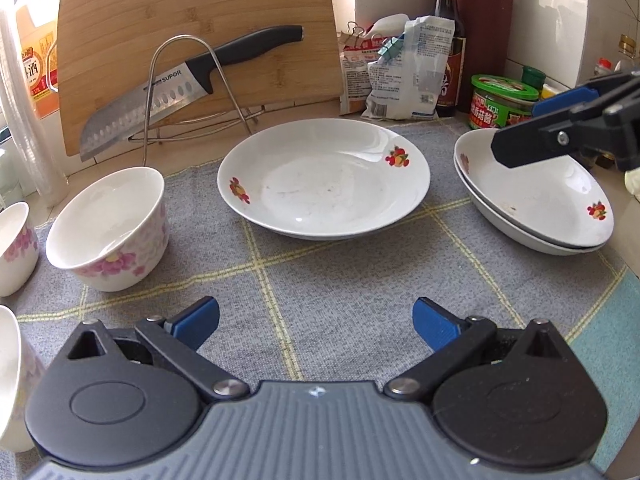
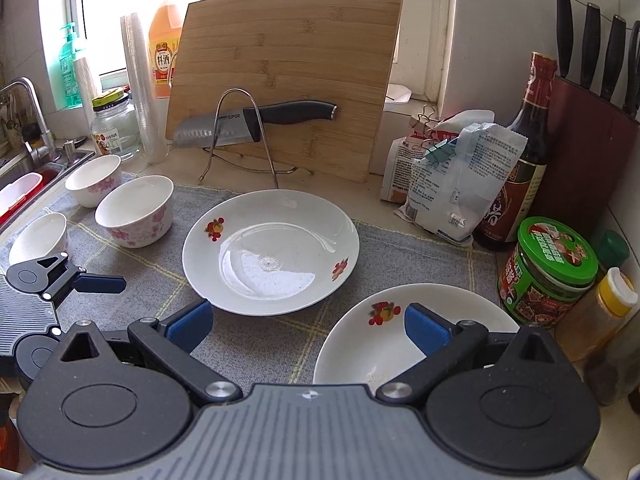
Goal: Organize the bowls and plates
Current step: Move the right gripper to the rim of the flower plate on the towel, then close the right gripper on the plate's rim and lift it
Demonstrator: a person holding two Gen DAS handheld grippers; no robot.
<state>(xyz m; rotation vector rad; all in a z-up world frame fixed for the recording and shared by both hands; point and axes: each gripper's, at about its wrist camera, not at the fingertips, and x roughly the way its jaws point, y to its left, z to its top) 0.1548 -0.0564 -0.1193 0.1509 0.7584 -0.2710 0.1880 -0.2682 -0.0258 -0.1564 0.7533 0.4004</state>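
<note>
A single white plate with fruit prints lies in the middle of the grey cloth. Two stacked plates lie to its right. Three white bowls with pink flowers stand at the left: one near the plate, one further back, one at the cloth's edge. My left gripper is open and empty above the cloth in front of the single plate. My right gripper is open and empty, hovering over the stacked plates' left rim.
A bamboo cutting board leans at the back with a knife on a wire stand. Food bags, a sauce bottle, a knife block and jars crowd the right. A sink lies at the left.
</note>
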